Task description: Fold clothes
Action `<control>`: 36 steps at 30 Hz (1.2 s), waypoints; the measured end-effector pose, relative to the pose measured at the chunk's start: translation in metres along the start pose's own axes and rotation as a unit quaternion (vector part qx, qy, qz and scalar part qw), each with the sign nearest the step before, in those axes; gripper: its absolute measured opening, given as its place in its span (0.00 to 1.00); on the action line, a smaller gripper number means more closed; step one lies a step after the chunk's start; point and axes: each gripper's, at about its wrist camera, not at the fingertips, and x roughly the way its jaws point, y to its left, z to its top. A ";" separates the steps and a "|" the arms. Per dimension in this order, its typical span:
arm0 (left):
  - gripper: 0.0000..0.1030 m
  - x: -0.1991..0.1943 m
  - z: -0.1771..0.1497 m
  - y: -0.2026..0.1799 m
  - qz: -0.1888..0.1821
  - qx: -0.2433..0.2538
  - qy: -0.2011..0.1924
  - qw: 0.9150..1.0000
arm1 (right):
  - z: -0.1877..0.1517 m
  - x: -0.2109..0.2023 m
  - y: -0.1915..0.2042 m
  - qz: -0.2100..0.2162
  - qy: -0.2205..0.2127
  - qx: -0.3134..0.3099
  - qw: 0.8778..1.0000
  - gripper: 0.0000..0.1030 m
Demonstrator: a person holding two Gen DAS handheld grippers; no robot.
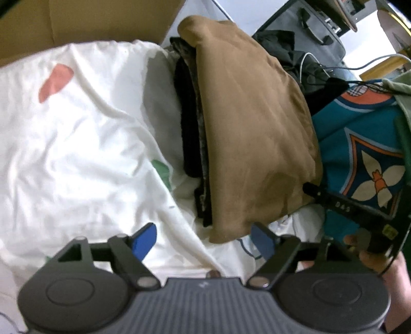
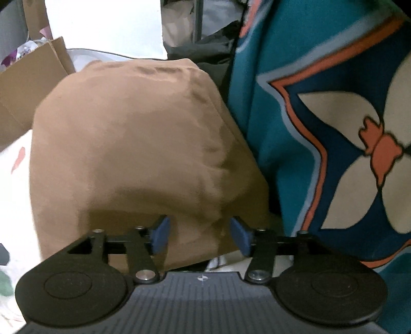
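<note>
A tan folded garment (image 1: 251, 133) lies on top of a stack of dark folded clothes (image 1: 190, 133), on a white sheet (image 1: 84, 144) with red and green prints. My left gripper (image 1: 203, 241) is open above the sheet, with the near corner of the tan garment just past its right pad. In the right wrist view the tan garment (image 2: 133, 144) fills the middle. My right gripper (image 2: 201, 236) is open over the garment's near edge, with tan cloth showing between the blue pads (image 2: 161, 235), which do not press on it.
A teal patterned fabric (image 2: 321, 128) hangs close on the right of the stack, also seen as teal fabric (image 1: 359, 144). A cardboard box (image 1: 77, 20) stands behind the sheet. A grey bag (image 1: 308, 25) and black clothes with cables (image 1: 295, 59) lie beyond. A hand (image 1: 380, 259) holds a black device at lower right.
</note>
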 end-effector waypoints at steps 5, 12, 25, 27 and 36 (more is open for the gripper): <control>0.89 -0.030 0.008 -0.010 0.027 0.019 -0.004 0.999 | 0.005 -0.028 0.008 0.006 0.023 0.033 0.999 0.84; 0.92 -0.076 0.010 -0.020 0.045 0.032 -0.004 0.998 | 0.022 -0.068 0.024 0.022 0.054 0.052 0.997 0.85; 0.99 -0.155 0.014 -0.029 0.082 0.035 -0.017 0.996 | 0.034 -0.156 0.006 0.020 0.046 0.093 0.994 0.90; 0.99 -0.170 0.013 -0.035 0.091 0.041 -0.026 0.995 | 0.036 -0.169 0.001 0.023 0.050 0.104 0.993 0.90; 0.99 -0.258 0.024 -0.056 0.120 0.019 -0.052 0.991 | 0.049 -0.215 0.004 0.049 0.066 0.110 0.991 0.90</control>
